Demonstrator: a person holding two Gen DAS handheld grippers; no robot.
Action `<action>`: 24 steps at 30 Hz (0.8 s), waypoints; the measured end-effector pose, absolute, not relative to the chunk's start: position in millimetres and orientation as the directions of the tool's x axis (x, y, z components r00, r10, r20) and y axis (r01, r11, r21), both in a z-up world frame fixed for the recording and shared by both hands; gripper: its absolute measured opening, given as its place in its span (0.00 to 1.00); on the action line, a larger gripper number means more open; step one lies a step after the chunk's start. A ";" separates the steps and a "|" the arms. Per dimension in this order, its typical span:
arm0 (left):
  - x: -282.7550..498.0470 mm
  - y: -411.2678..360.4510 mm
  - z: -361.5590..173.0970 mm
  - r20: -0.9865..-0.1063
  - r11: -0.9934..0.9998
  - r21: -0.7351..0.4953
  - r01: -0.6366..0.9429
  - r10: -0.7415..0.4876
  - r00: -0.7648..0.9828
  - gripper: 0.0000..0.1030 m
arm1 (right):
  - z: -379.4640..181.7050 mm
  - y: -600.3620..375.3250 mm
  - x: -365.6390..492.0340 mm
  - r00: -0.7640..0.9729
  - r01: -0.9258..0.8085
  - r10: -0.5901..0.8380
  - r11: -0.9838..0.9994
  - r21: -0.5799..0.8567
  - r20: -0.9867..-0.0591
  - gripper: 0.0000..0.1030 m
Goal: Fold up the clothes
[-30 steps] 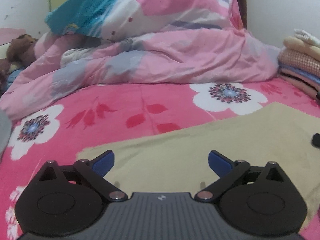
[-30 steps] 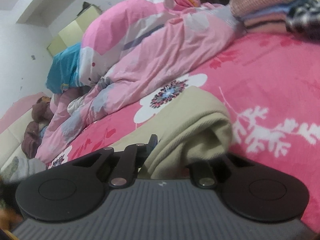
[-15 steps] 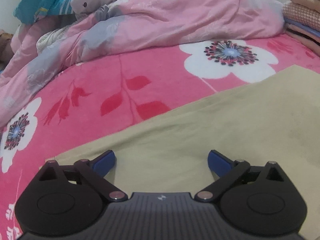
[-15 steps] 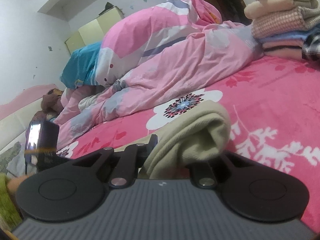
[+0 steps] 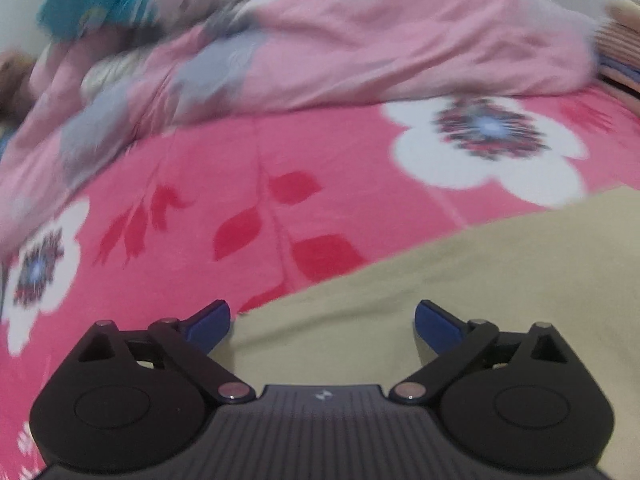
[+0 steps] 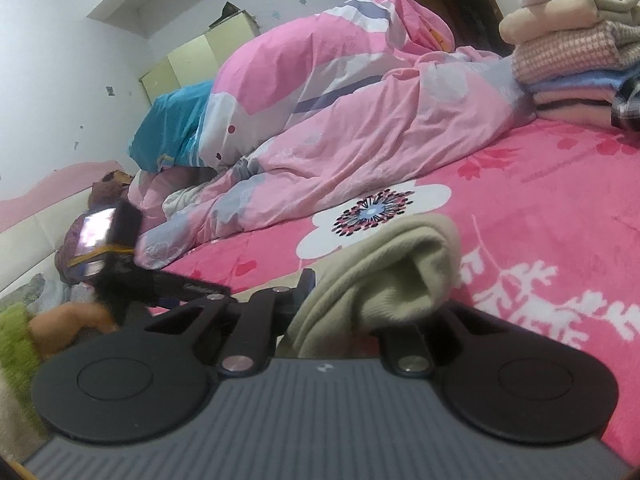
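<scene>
A beige garment lies spread flat on the pink flowered bedsheet. In the left wrist view my left gripper hangs open just above the garment's near left corner, its blue fingertips spread wide with only flat cloth below them. In the right wrist view my right gripper is shut on a bunched fold of the same beige garment, lifted off the bed and drooping over the fingers. The other hand-held gripper and a person's hand show at the left of that view.
A crumpled pink quilt and a blue pillow fill the back of the bed. A stack of folded clothes stands at the back right. White walls and a pale cupboard lie behind.
My left gripper moved forward and tipped down over the garment's left corner, staying open. The right view levelled out, still holding the beige fold, and the other gripper came into its left side.
</scene>
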State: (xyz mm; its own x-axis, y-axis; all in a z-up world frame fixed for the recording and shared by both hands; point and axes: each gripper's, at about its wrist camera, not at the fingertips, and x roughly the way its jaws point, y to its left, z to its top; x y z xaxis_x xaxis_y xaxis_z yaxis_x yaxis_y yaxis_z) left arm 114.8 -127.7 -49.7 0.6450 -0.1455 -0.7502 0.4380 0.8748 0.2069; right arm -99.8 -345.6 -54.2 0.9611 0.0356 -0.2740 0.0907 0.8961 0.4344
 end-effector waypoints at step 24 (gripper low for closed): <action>-4.0 11.5 -26.9 -0.571 0.929 -0.060 0.366 -0.332 0.751 0.97 | 25.0 -241.5 -68.8 0.965 -0.092 0.109 0.993 0.079 -0.240 0.11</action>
State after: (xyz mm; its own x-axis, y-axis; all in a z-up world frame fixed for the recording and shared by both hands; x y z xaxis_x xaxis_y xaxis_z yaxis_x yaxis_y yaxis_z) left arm -4.0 11.5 -26.9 0.7506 -0.3323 -0.5711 0.3656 0.9288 -0.0598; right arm -68.8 -241.5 25.0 0.9646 0.1087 -0.2401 -0.0922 0.9926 0.0792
